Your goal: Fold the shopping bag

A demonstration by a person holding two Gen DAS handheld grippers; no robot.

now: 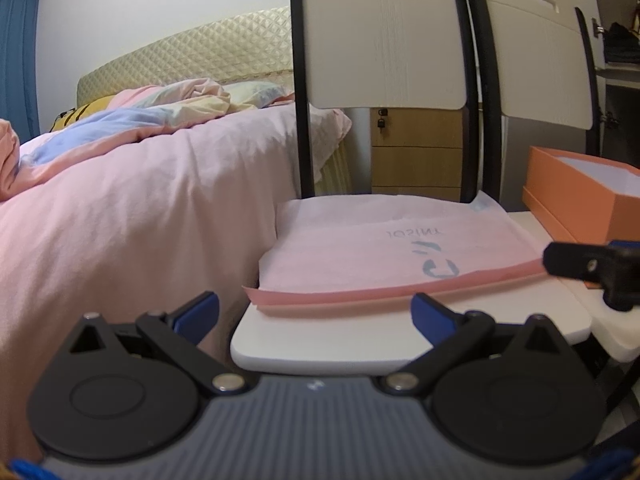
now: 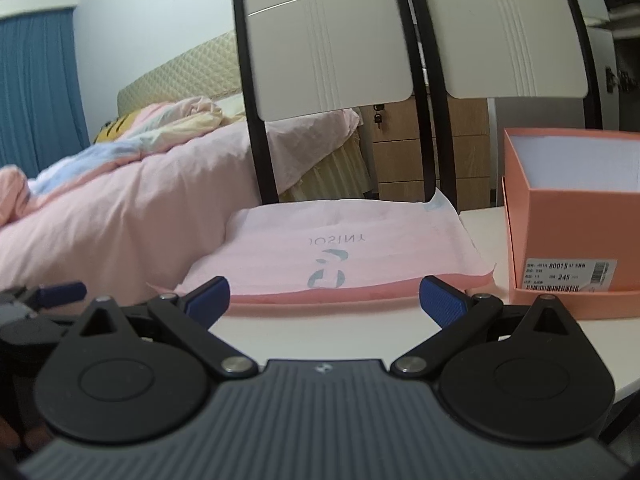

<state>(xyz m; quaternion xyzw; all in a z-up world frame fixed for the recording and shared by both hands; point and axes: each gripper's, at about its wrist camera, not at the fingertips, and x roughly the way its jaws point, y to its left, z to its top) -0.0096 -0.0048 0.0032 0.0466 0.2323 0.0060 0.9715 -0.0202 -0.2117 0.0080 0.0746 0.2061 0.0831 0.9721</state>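
1. Bag point(image 2: 336, 256) flat on left chair seat point(image 1: 360, 344), near its front edge, box point(image 2: 568, 216) beside.
2. Both grippers, left point(image 1: 316, 312) and right point(image 2: 325, 298): fingers spread, empty.
3. Pinch front corners together; lift evenly, fold toward back edge.

The shopping bag point(image 2: 340, 248) looked like thin matt pink non-woven cloth. My left gripper point(image 1: 316, 316) had ribbed blue pads point(image 1: 198, 316) on matt black plastic with shiny metal rivets. The chair seat point(image 1: 400, 344) was smooth white; the box point(image 2: 576, 216) was matt orange card.
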